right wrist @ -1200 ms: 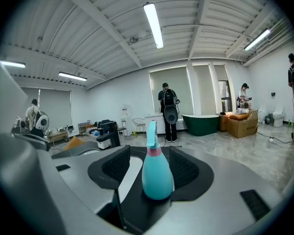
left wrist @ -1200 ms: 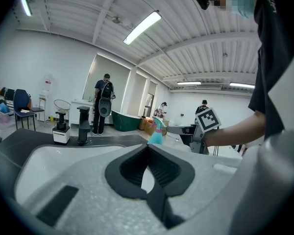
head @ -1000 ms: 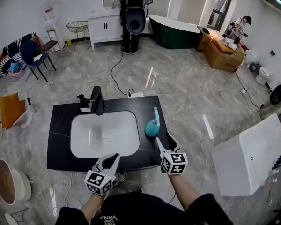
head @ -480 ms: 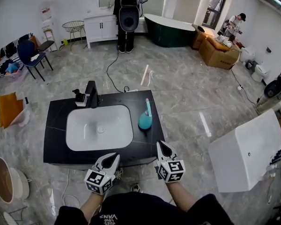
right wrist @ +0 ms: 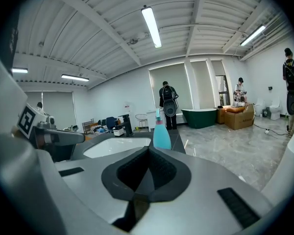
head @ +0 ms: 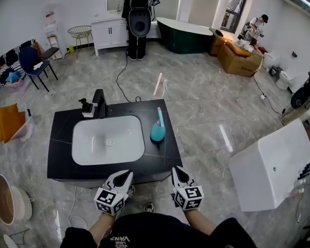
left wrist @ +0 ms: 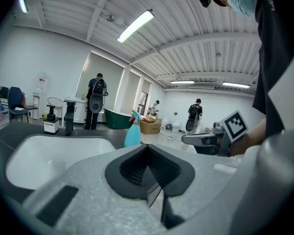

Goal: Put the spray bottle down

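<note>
The teal spray bottle (head: 157, 130) with a pink and teal head stands upright on the black counter (head: 62, 156), just right of the white sink (head: 107, 139). It is free of both grippers. My right gripper (head: 176, 170) hovers off the counter's front edge, well short of the bottle; its jaws have just been closing and are now shut with nothing between them. My left gripper (head: 125, 175) is beside it, shut and empty. The bottle (right wrist: 161, 133) stands ahead in the right gripper view, and the bottle (left wrist: 133, 133) also shows in the left gripper view.
A black faucet (head: 99, 103) and a small white device (head: 87, 109) stand at the sink's back left. A large white box (head: 271, 167) lies on the floor to the right. A person (head: 137, 14) stands at the far cabinets. A cable (head: 123, 79) runs across the floor.
My right gripper has drawn back from the bottle toward me and its jaws have closed. The bottle stays standing on the counter. The left gripper has also pulled back a little.
</note>
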The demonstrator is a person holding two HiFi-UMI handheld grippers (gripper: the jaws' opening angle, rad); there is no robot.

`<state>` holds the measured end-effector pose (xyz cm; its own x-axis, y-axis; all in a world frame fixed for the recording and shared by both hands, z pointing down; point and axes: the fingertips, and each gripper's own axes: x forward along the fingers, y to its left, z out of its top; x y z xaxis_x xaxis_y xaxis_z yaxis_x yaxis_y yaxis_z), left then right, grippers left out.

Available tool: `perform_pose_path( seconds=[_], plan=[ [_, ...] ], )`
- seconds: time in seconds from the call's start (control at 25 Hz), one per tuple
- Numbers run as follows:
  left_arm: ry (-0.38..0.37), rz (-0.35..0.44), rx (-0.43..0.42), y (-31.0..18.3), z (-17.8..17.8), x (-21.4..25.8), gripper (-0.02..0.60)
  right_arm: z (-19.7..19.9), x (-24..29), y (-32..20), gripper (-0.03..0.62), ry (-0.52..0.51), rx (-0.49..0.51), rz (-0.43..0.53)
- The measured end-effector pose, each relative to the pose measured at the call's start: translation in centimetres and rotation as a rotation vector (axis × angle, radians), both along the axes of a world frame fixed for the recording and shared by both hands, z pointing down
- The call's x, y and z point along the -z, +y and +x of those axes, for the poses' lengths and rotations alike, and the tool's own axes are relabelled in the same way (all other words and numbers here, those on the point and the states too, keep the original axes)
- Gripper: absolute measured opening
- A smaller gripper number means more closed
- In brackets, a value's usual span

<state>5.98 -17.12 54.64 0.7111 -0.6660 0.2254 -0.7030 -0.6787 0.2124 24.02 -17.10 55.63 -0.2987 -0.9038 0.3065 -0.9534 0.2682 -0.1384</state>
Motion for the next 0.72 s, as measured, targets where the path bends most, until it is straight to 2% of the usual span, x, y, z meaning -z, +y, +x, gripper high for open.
perform_pose_path(
  seconds=[0.72],
  plan=[
    [-0.009,-0.001,-0.003,0.32,-0.05,-0.42,0.011,-0.68,0.18,-0.09,-0.002,0.015,0.007,0.008]
  ],
)
